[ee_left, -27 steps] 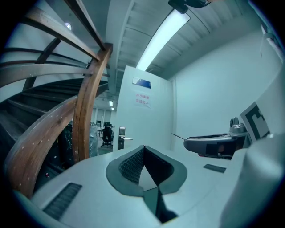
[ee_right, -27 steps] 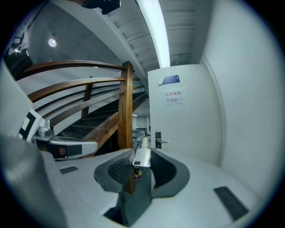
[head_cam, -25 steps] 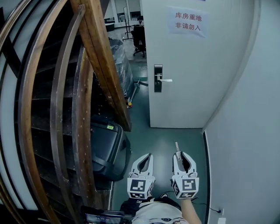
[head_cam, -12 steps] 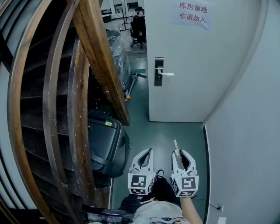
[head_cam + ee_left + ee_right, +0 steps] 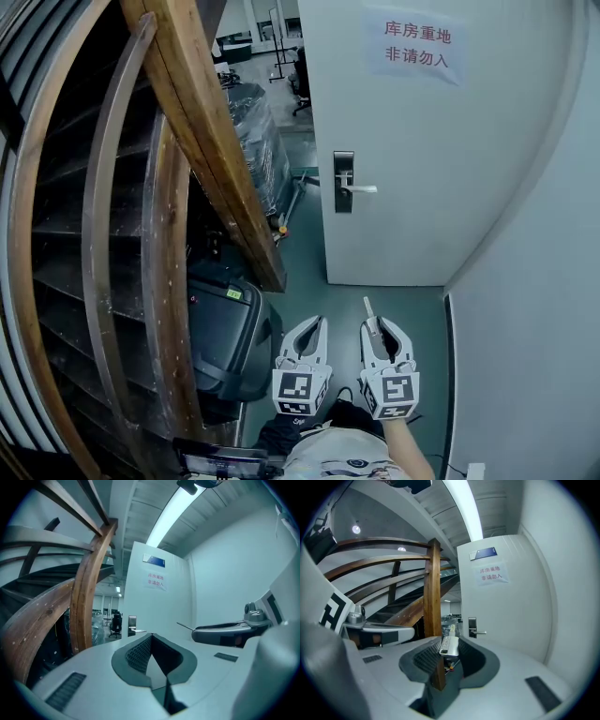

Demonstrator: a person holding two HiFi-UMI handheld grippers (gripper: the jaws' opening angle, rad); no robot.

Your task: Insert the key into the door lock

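Observation:
The white door stands ahead with a black lock plate and a silver lever handle on its left edge. My right gripper is low in the head view, well short of the door, shut on a key whose blade points forward and up. The right gripper view shows the key's silver head pinched between the pads, with the lock plate far beyond. My left gripper hangs beside the right one, shut and holding nothing. The left gripper view shows the lock plate small and distant.
A curved wooden stair railing and dark stairs fill the left. A black case sits on the floor under the stairs. A plastic-wrapped stack stands by the doorway. A plain wall closes the right side. A paper sign hangs on the door.
The head view has shifted a little, and the door and lock sit slightly lower in it. Both grippers stay side by side, with the key still held in the right one.

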